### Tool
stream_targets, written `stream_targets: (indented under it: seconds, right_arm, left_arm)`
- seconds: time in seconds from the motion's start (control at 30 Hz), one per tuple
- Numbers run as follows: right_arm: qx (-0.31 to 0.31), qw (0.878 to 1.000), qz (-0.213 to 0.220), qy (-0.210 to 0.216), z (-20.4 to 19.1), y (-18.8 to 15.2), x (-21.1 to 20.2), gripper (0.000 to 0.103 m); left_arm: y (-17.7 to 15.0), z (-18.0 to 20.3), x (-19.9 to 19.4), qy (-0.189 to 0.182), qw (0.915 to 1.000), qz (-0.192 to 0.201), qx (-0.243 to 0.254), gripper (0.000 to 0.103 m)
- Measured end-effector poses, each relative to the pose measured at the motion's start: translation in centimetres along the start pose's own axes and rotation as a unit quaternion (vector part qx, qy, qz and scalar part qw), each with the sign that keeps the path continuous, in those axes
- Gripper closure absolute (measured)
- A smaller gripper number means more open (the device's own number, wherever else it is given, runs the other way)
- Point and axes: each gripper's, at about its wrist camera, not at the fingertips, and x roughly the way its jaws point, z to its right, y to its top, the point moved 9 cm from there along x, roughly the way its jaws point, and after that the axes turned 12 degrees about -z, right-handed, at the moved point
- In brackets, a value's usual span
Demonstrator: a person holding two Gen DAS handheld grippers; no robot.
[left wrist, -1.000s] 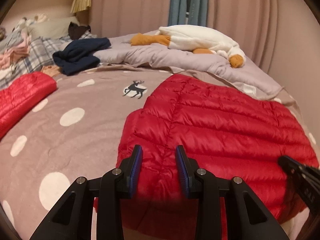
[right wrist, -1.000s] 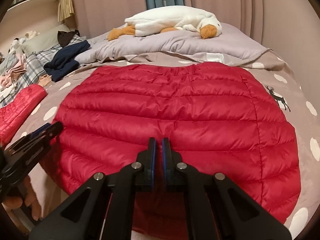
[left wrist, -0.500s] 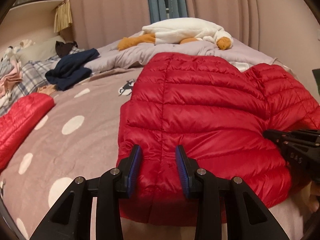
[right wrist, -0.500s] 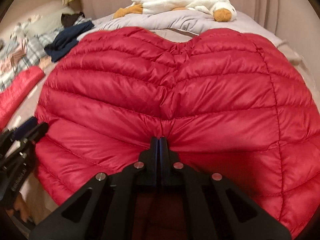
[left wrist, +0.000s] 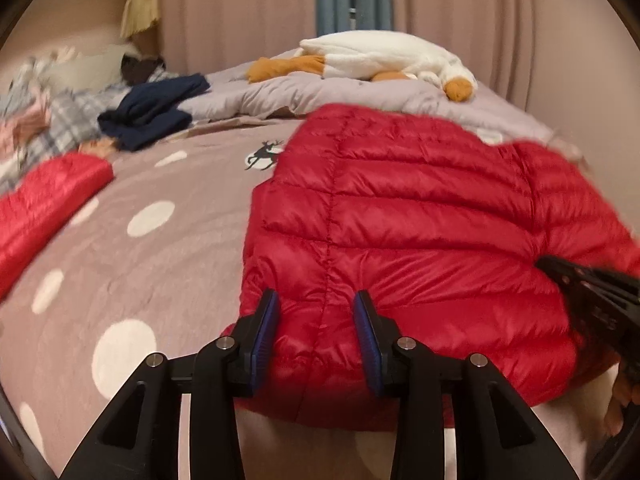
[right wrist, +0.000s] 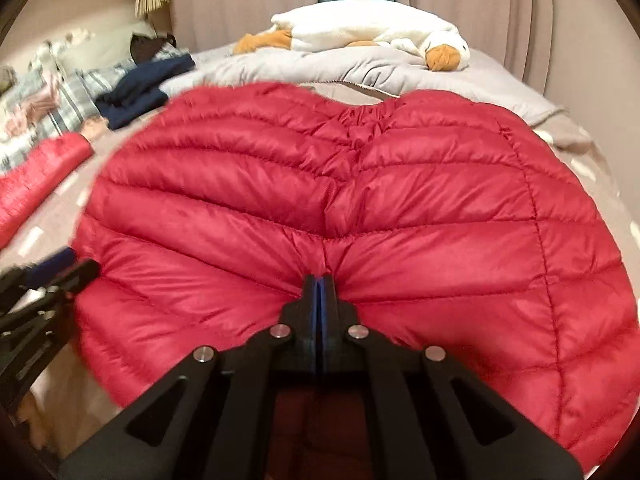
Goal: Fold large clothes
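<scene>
A red quilted down jacket (left wrist: 400, 240) lies on the polka-dot bed cover; it fills the right wrist view (right wrist: 340, 208). My right gripper (right wrist: 319, 284) is shut on the jacket's near hem, and the fabric bunches and lifts from the pinch. It shows at the right edge of the left wrist view (left wrist: 592, 300). My left gripper (left wrist: 316, 328) is open, its blue pads either side of the hem at the jacket's left corner. It shows at the left edge of the right wrist view (right wrist: 44, 292).
A second red padded piece (left wrist: 44, 204) lies at the left. Navy clothes (left wrist: 156, 110) and plaid bedding (left wrist: 60, 124) lie at the back left. A white plush goose (left wrist: 384, 60) rests on a grey duvet (left wrist: 320, 96) by the curtains. The brown dotted cover (left wrist: 132, 248) spreads left.
My right gripper has lifted the pinched hem, so the jacket has bunched and risen on the right. My left gripper has stayed open at the hem.
</scene>
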Motion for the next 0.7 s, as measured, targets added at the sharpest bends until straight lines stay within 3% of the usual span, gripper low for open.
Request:
stream_targets:
  seconds: [0.1,0.13,0.17,0.23,0.4,0.5,0.53,0.6,0.7]
  right_arm:
    - [0.044,0.998,0.021,0.031,1.9,-0.3,-2.9,0.085]
    - [0.058,0.998,0.034,0.021,3.0,-0.4,-4.1,0.074]
    - [0.067,0.997,0.048,0.003,4.0,-0.6,-5.1,0.057]
    - [0.085,0.994,0.068,-0.025,5.4,-0.9,-6.7,0.036]
    - [0.206,0.975,0.085,-0.005,11.4,-3.4,-8.7,0.036]
    - [0.260,0.961,0.089,0.021,13.9,-5.3,-9.0,0.028]
    - [0.272,0.958,0.081,0.031,14.3,-5.9,-8.8,0.023]
    - [0.300,0.950,0.070,0.047,14.8,-6.7,-7.9,0.023]
    - [0.364,0.926,0.057,0.087,15.7,-8.1,-6.6,0.023]
  left_arm:
    - [-0.3,-1.3,-0.7,-0.007,0.9992,0.008,-0.038,0.041]
    - [-0.7,-2.0,-0.8,-0.001,0.9983,0.011,-0.057,0.028]
    - [-1.1,-3.1,-0.9,0.004,0.9965,0.011,-0.083,0.024]
    - [-2.0,-4.6,-0.7,-0.006,0.9926,-0.002,-0.121,0.023]
    - [-3.2,-5.8,0.7,-0.077,0.9774,-0.056,-0.189,0.018]
    - [-3.7,-4.3,2.0,-0.120,0.9691,-0.097,-0.193,0.017]
    - [-3.6,-3.4,2.2,-0.144,0.9661,-0.100,-0.189,0.017]
    - [-3.3,-2.1,2.3,-0.184,0.9595,-0.100,-0.189,0.017]
    - [-2.8,0.5,3.1,-0.300,0.9235,-0.126,-0.203,0.017]
